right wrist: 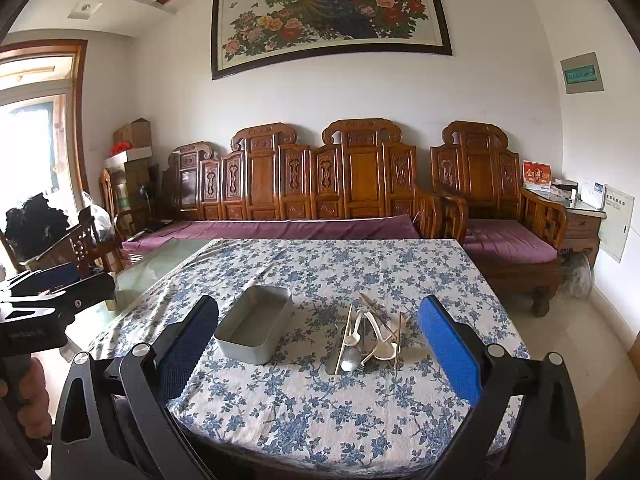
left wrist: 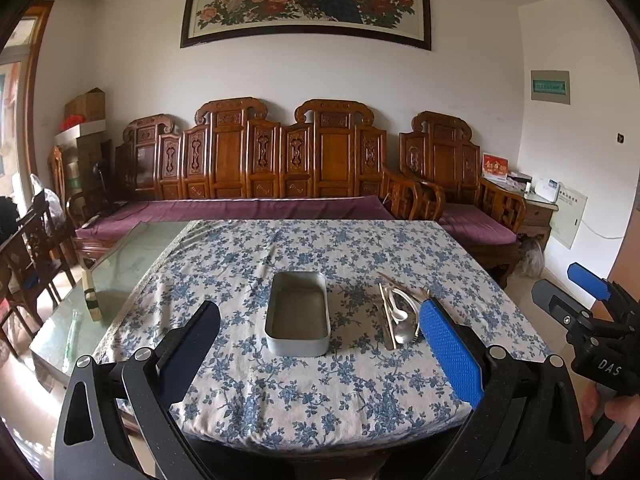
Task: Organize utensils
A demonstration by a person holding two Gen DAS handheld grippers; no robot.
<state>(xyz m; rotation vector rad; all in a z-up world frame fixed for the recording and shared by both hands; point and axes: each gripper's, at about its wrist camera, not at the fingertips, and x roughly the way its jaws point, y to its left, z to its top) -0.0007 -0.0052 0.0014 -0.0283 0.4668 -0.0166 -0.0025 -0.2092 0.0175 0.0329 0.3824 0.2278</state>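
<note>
the utensils (right wrist: 370, 338) lie in a loose heap on the floral tablecloth (right wrist: 320, 408), just to the right of the grey tin (right wrist: 254, 326): white spoons, a metal spoon, chopsticks crossing one another; the tin sits open and holds nothing, near the heap but apart from it; my left gripper (left wrist: 320, 344) hangs short of the tin, fingers spread wide around nothing; my right gripper (right wrist: 320, 350) hovers before the heap, equally wide and bare; beyond the tin stands a carved wooden sofa (right wrist: 320, 184).
</note>
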